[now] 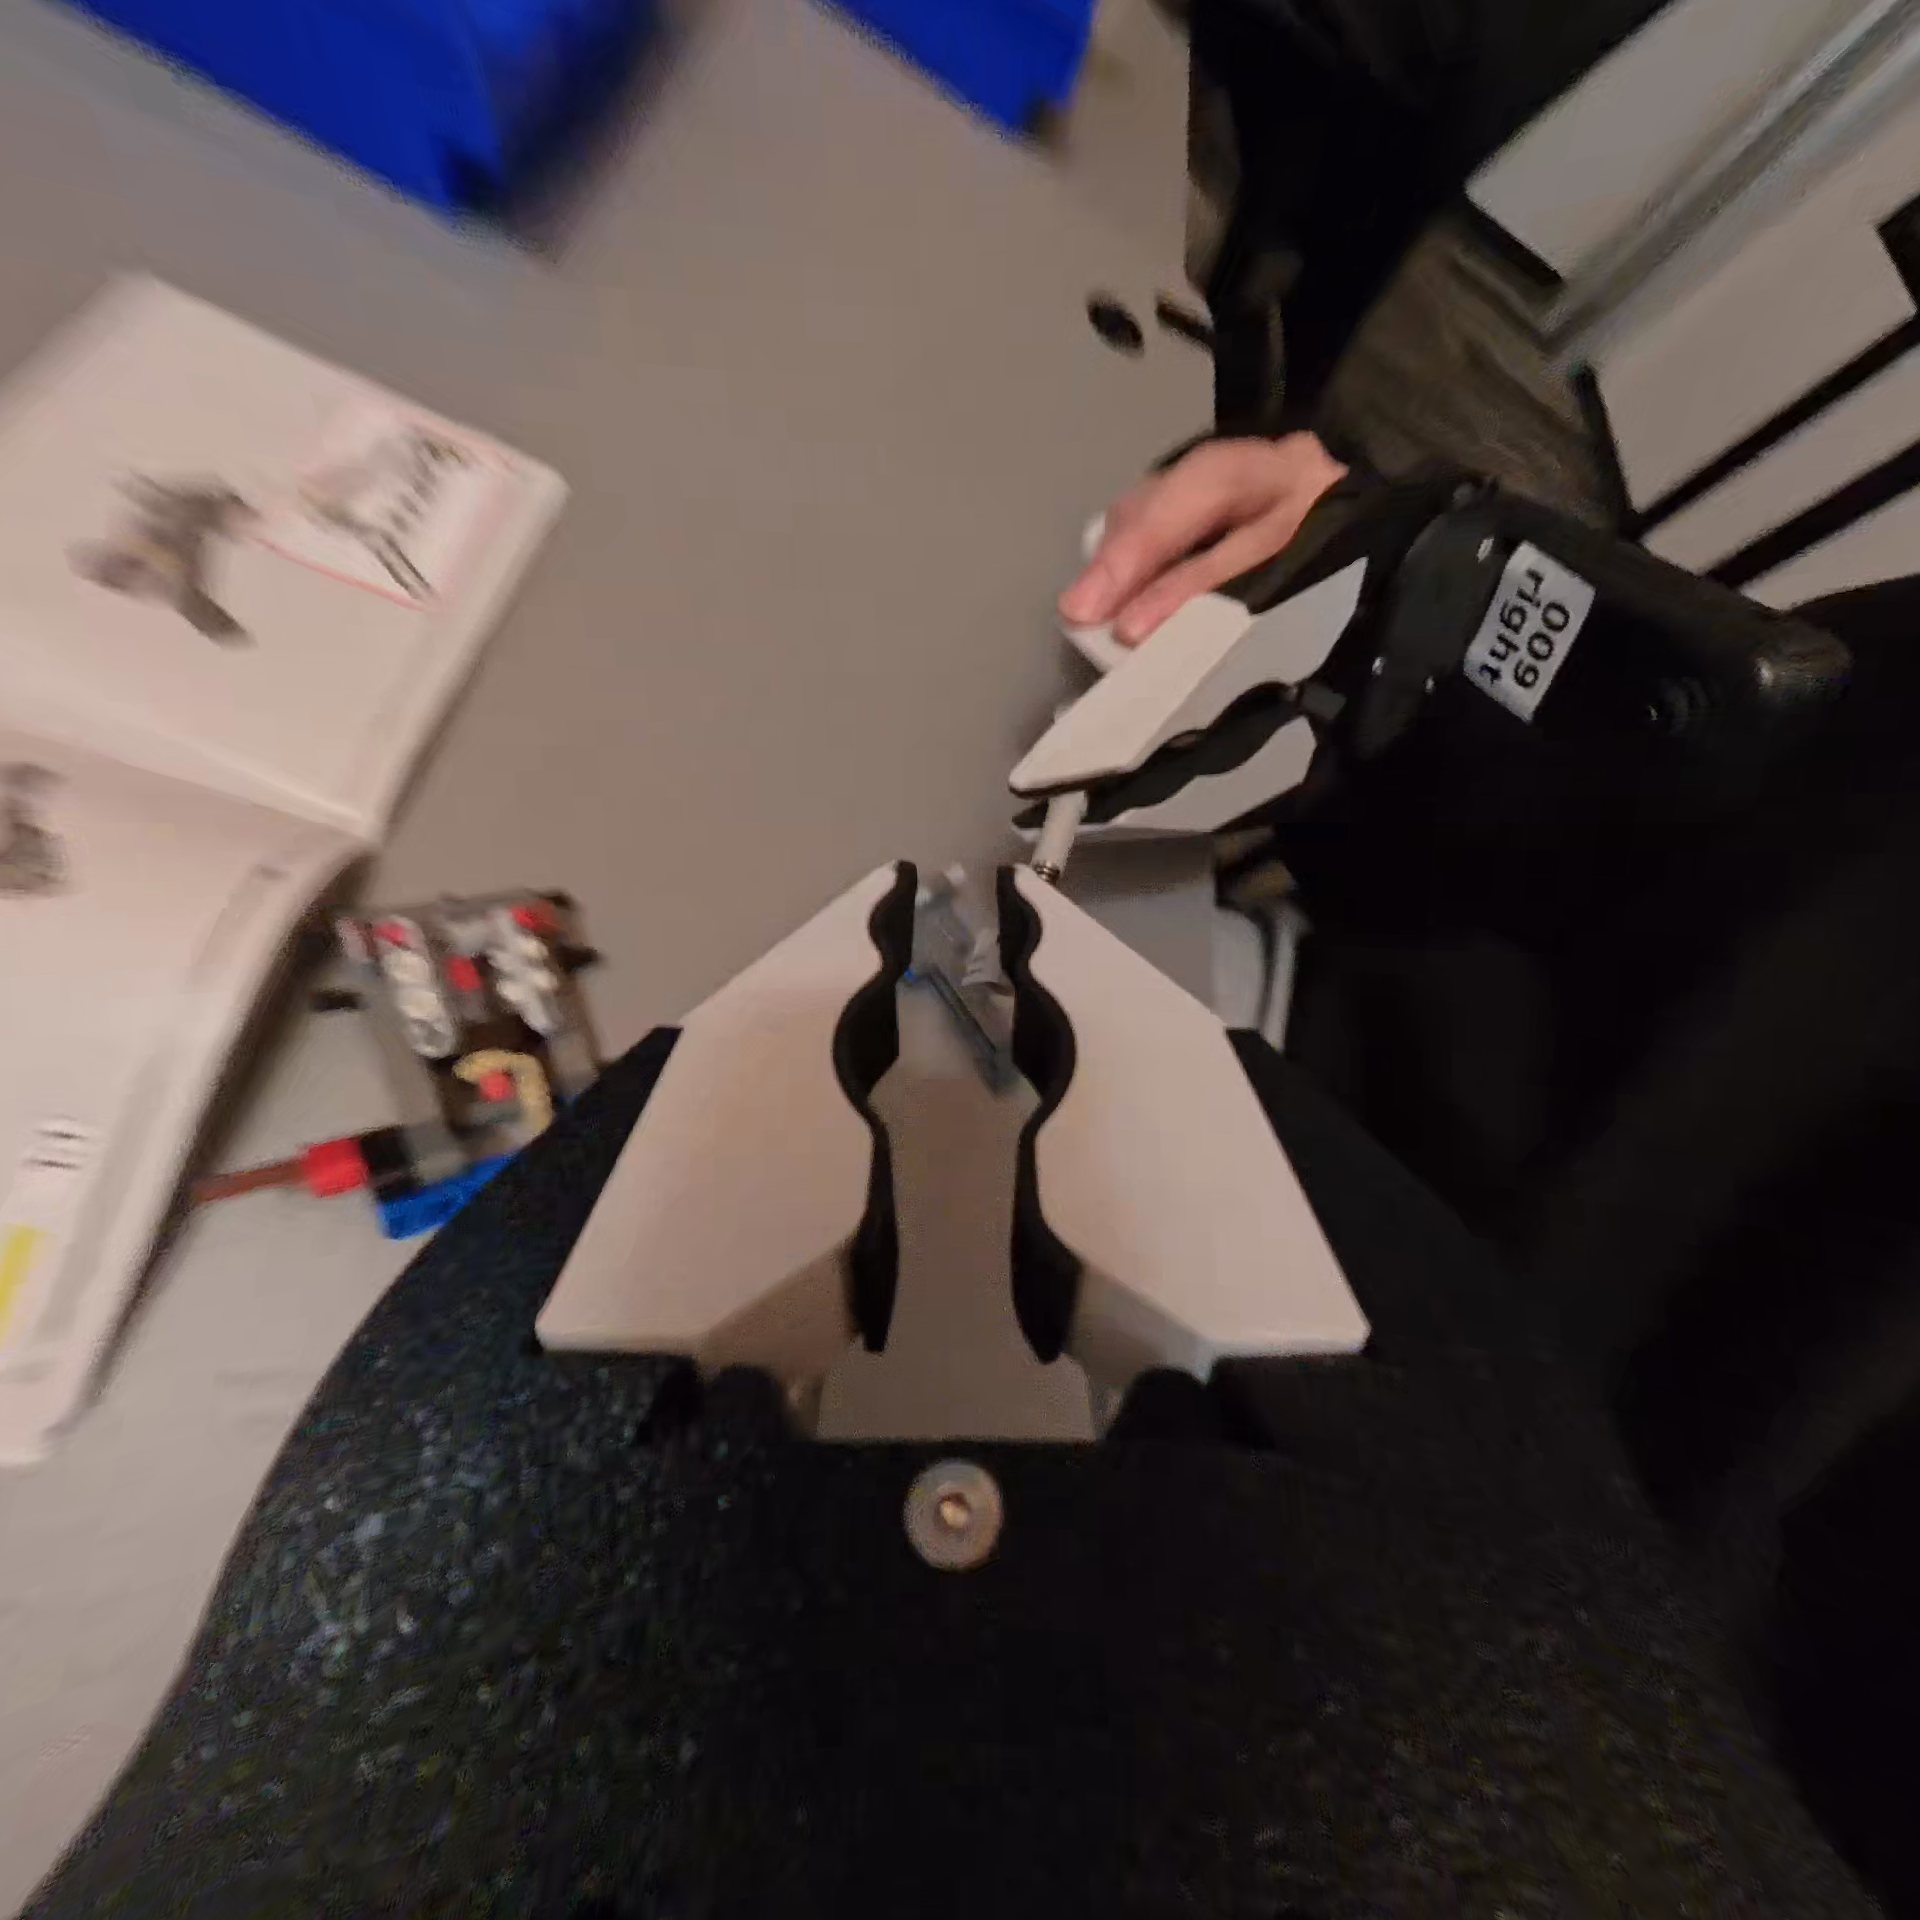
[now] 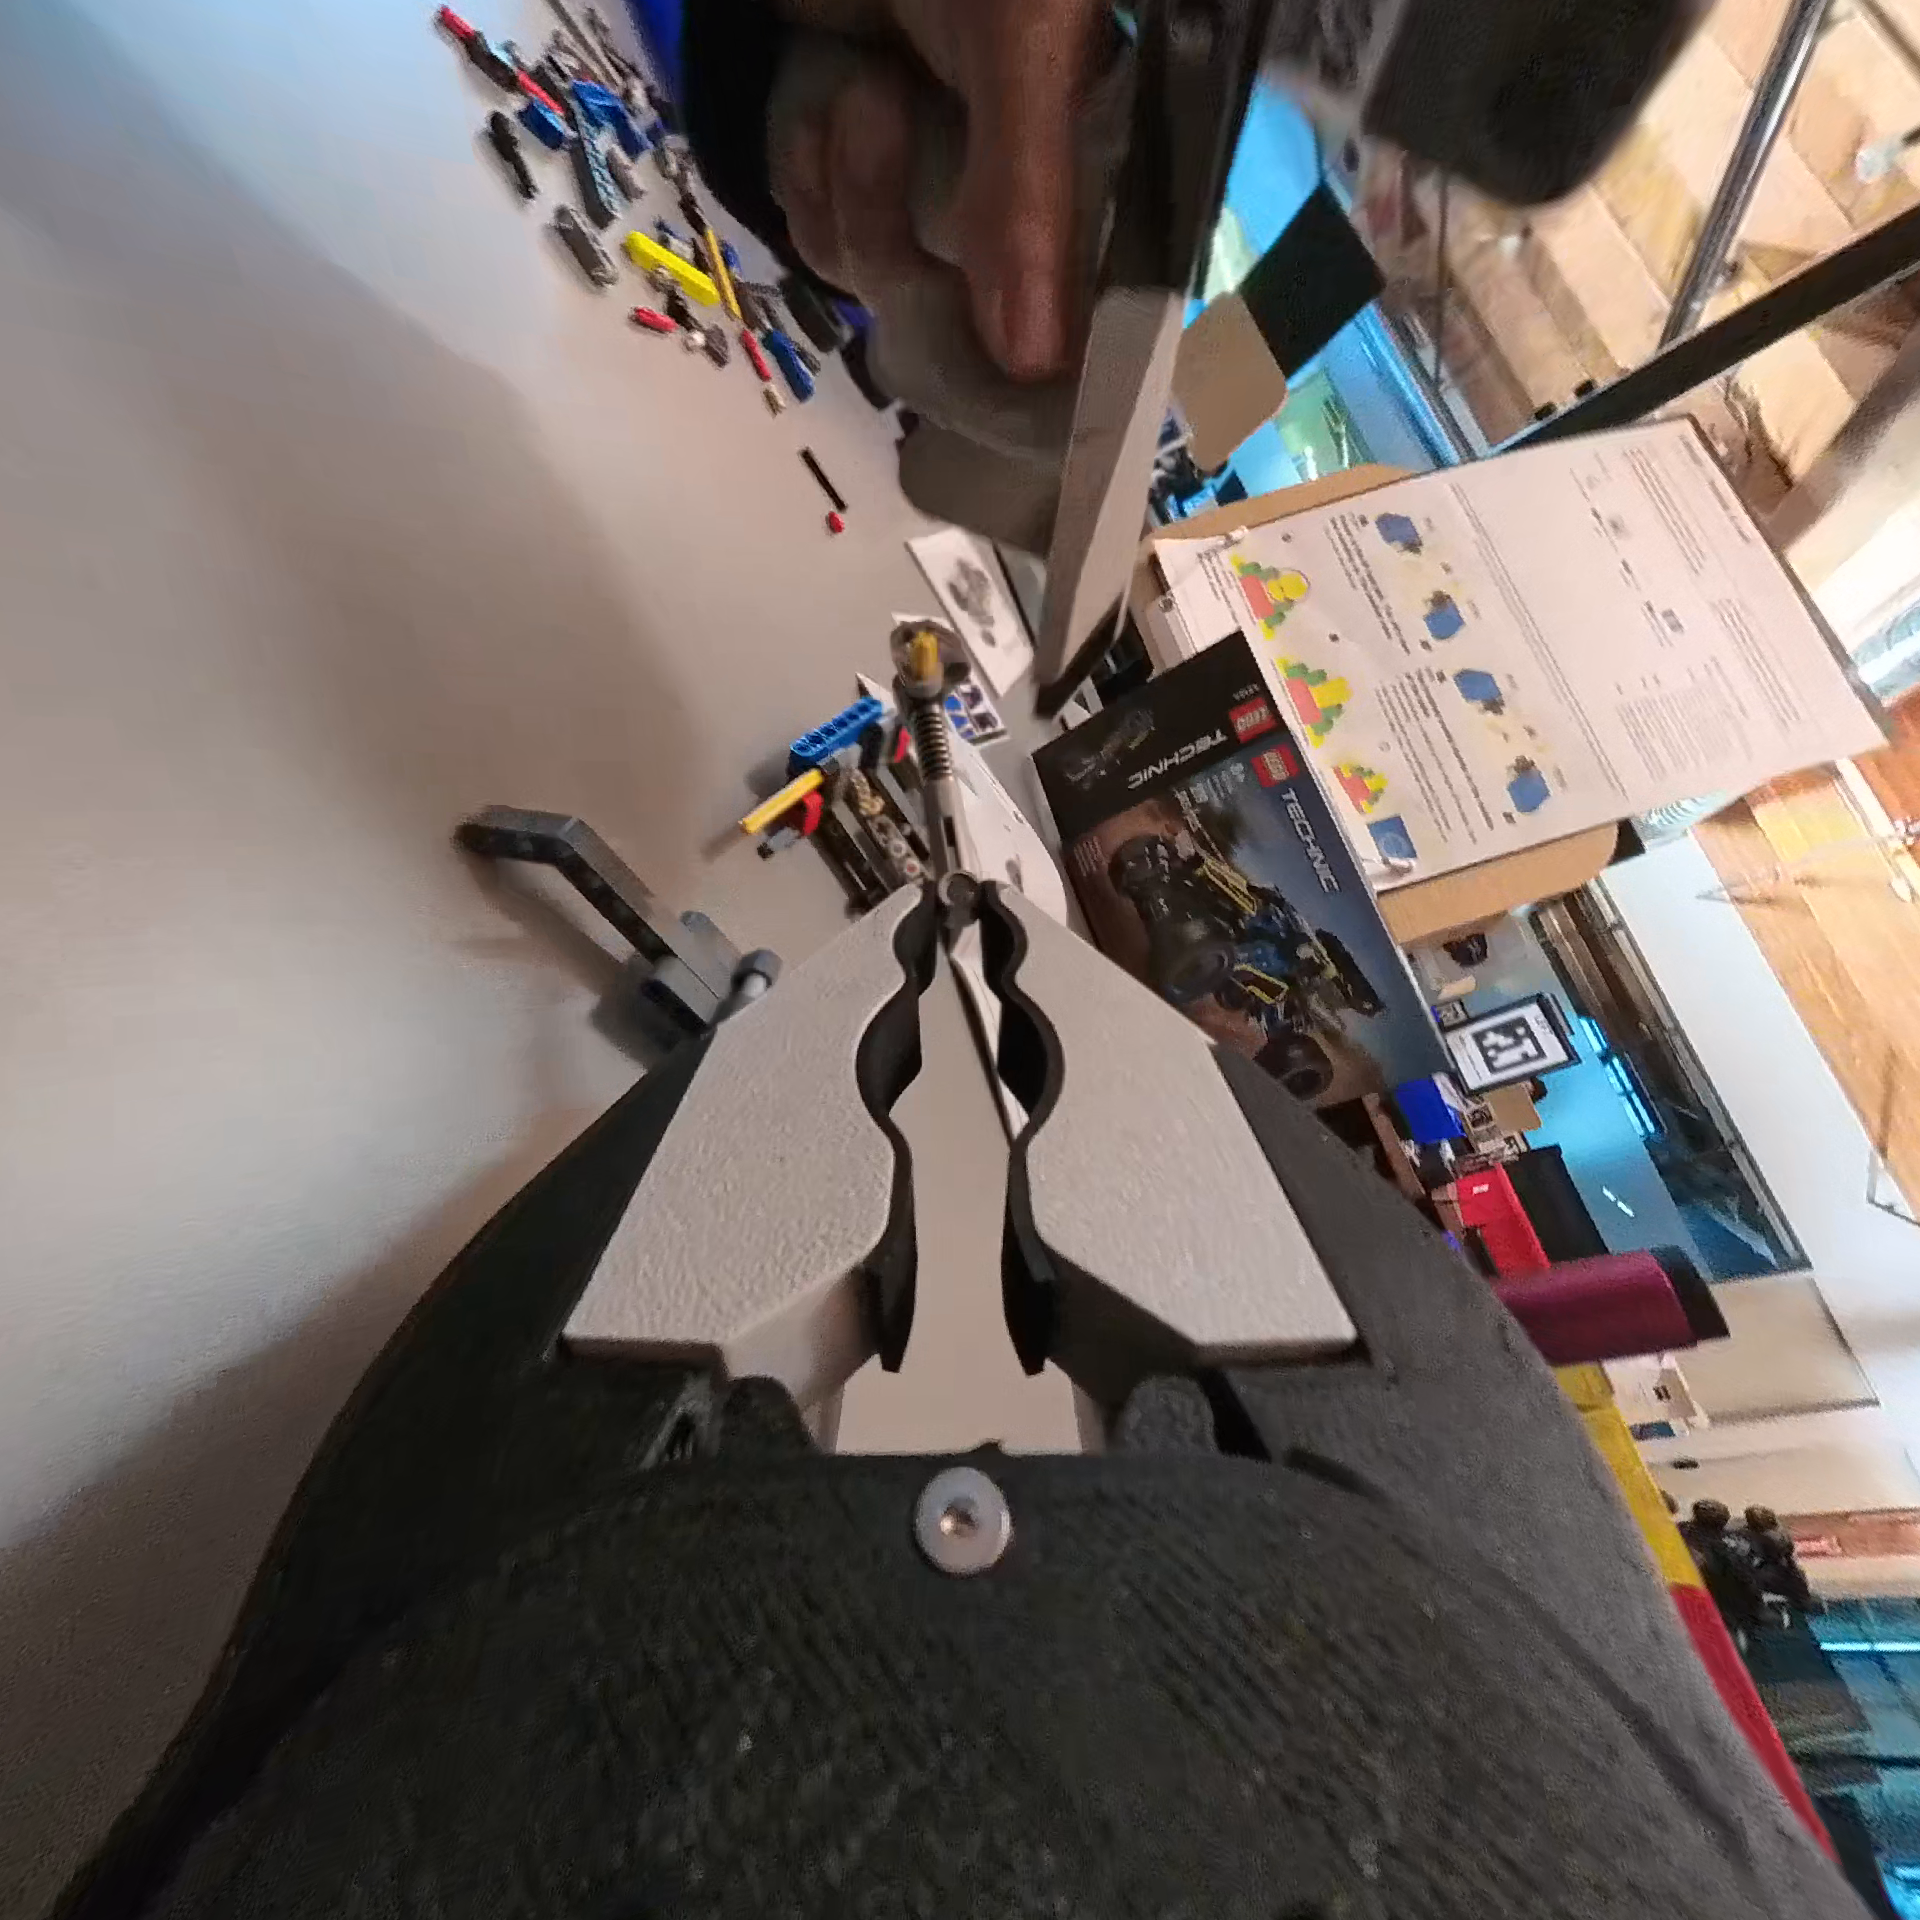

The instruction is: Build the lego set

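My right gripper (image 2: 956, 904) is shut on the thin end of a grey shock absorber with a black spring (image 2: 932, 743), held above the grey table. In the left wrist view the right gripper (image 1: 1029, 798) is at the right, with the shock absorber's tip (image 1: 1052, 842) close to my left fingertips. My left gripper (image 1: 958, 883) is shut on a small grey and blue piece (image 1: 961, 951), which is blurred. The left gripper (image 2: 1055, 686) shows edge-on near the shock absorber's yellow far end. A partly built model (image 1: 468, 1018) lies on the table; it also shows in the right wrist view (image 2: 847, 805).
An open instruction booklet (image 1: 208, 623) lies left. A grey L-shaped beam with a connector (image 2: 613, 904) lies on the table. Several loose pieces (image 2: 644, 208) lie farther off. The set's box (image 2: 1226, 883), a printed sheet on cardboard (image 2: 1507, 644) and a blue bin (image 1: 416, 83) stand around. Across from one pair of fingers to the other is roughly 4 cm.
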